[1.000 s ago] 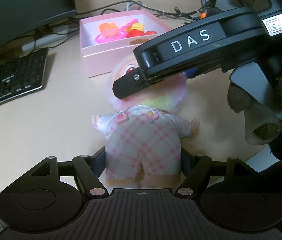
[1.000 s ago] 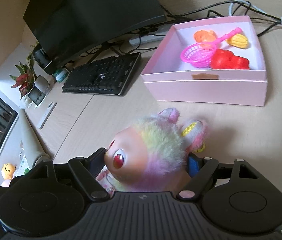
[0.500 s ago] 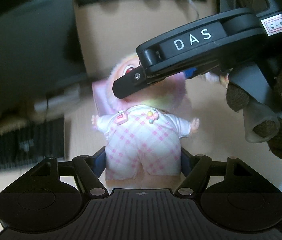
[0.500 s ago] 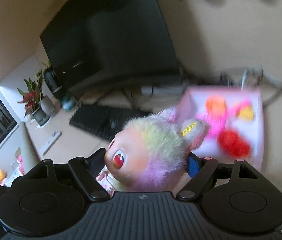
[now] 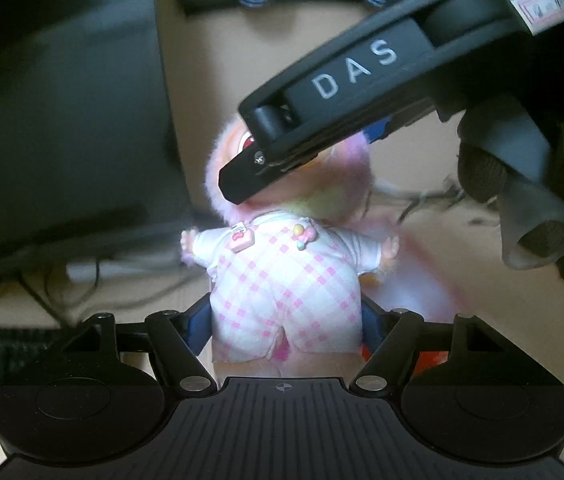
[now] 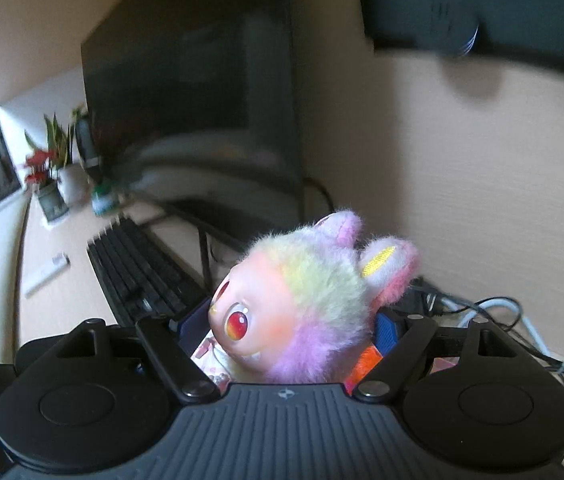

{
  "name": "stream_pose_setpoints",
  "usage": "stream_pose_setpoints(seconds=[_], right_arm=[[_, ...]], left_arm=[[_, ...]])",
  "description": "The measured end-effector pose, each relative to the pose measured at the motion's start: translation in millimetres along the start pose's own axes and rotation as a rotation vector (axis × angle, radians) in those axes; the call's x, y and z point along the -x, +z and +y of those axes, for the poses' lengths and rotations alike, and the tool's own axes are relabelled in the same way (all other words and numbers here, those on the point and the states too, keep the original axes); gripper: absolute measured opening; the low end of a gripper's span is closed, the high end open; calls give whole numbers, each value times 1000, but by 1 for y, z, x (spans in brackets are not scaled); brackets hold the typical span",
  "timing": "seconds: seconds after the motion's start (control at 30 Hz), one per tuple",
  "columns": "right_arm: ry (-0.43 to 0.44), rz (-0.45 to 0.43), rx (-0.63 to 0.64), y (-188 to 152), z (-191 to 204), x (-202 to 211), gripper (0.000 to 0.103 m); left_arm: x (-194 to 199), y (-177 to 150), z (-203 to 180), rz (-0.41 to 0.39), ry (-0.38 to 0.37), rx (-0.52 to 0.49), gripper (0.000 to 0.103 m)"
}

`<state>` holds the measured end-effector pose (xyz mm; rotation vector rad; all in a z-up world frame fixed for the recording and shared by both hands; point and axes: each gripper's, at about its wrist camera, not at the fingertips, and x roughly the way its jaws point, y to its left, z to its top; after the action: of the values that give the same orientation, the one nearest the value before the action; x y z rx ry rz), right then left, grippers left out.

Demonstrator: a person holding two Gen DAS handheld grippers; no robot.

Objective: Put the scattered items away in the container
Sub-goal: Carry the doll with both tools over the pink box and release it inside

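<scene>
Doll (image 5: 282, 292) in a pink-checked outfit is hanging in the air between two handheld grippers. The left gripper (image 5: 284, 322) is clamping the doll's body at the hips, its blue pads pressing on both sides of the checked cloth. The right gripper (image 6: 290, 328) is clasping the doll's furry pastel head, one red eye facing its camera; seen from the left wrist, its black arm is crossing over the doll's face. A gloved hand (image 5: 530, 184) is holding the right tool. Behind, a dark monitor (image 6: 193, 92), a keyboard (image 6: 141, 276), a potted plant (image 6: 47, 176) and loose cables (image 6: 494, 312) are sitting on the desk (image 6: 442, 180), blurred.
</scene>
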<state>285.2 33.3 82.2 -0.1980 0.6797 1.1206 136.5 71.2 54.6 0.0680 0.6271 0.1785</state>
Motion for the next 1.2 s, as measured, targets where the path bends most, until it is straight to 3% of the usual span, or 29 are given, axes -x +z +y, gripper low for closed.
stream_pose_setpoints(seconds=[0.2,0.3,0.5,0.7,0.73,0.8,1.03,1.2], right_arm=[[104,148,-65,-23,-36,-74,81],[113,216,-97,-35,-43,-98,84],[116,119,-188,-43,-51,-64,88],[-22,-17,-250,-47,-60,-14,88],[-36,-12,-248,-46,-59,-15,87],[-54,11,-241,-43,-55,-24,74],[-49,25,-239,-36,-47,-39,73],[-92,-51,-222,-61,-33,17,76]], left_arm=[[-17,-18,-10,125,-13,-15,80],[-7,-23,-14,139,-39,-43,81],[16,-17,0,132,-125,-1,90],[16,-6,-10,103,-232,-51,94],[3,-6,-9,117,-243,-64,94],[-18,-10,-6,153,-251,-74,94],[-22,-13,0,157,-269,-36,96],[-8,-15,3,133,-285,-14,96]])
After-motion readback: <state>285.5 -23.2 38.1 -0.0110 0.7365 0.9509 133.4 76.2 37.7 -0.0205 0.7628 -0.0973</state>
